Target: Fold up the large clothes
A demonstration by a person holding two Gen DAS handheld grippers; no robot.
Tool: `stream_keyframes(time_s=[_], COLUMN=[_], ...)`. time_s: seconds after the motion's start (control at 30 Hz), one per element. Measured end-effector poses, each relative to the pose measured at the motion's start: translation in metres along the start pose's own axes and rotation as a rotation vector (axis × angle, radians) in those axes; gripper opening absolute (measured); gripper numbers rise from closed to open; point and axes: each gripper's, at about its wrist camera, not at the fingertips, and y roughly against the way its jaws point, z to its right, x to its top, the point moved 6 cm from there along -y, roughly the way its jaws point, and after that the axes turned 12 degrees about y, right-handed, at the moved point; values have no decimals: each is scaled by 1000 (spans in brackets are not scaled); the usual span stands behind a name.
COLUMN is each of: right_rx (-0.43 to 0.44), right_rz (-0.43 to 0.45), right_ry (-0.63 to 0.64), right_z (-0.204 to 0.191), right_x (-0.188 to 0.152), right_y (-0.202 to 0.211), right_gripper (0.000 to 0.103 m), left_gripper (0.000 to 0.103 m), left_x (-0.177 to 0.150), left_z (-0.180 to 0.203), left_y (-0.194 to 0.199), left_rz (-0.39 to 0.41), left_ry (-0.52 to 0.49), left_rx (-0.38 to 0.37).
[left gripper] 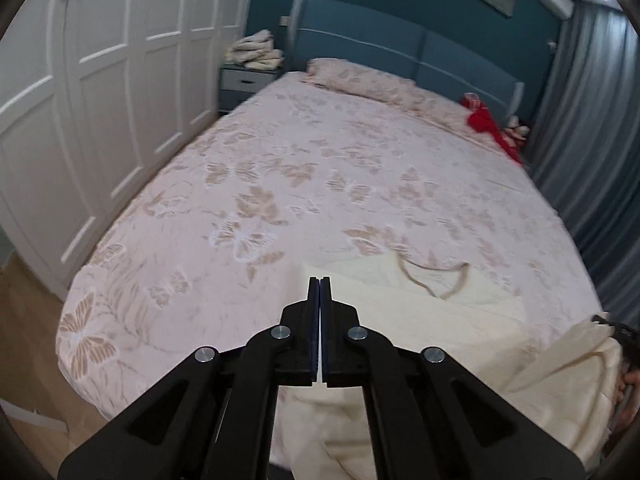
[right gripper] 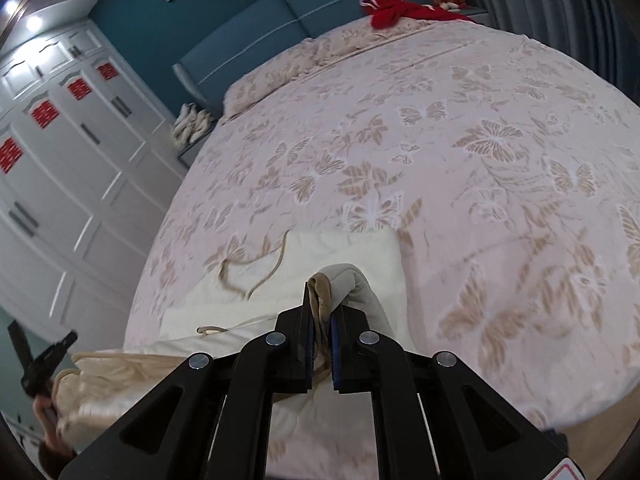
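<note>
Two tongs (left gripper: 319, 280) (right gripper: 319, 280), one cream garment (left gripper: 400, 320), one bed (left gripper: 280, 184)

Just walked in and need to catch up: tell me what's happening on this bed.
A person is folding a large cream garment at the foot of the butterfly-print bed, with a claw in each hand. The right claw is shut on a bunched edge of the fabric. The left claw is closed with fabric hanging beneath it; whether it grips any cannot be told. A drawstring lies loose on top.

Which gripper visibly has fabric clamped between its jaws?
The right gripper: tan edging of the cream garment bunches between its jaws. The left gripper's jaws meet bare.
</note>
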Motion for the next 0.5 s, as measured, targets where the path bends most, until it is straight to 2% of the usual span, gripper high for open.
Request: stream_keyframes(time_s=[0.17, 0.3, 0.47, 0.5], right_rx=[-48, -77, -100, -98], right_rz=[-35, -62, -87, -91], right_ry=[-3, -9, -22, -18], right_z=[18, 29, 38, 40], right_x=[15, 22, 25, 25], right_y=[-47, -86, -121, -128], right_gripper=[6, 6, 6, 7], left_gripper=[0, 0, 0, 4], left_x=[-8, -13, -23, -25], left_z=[7, 14, 28, 29], left_y=[8, 5, -36, -46], left_rz=[-22, -35, -98, -117], left_ry=[0, -20, -60, -60], left_rx=[-67, -80, -75, -80])
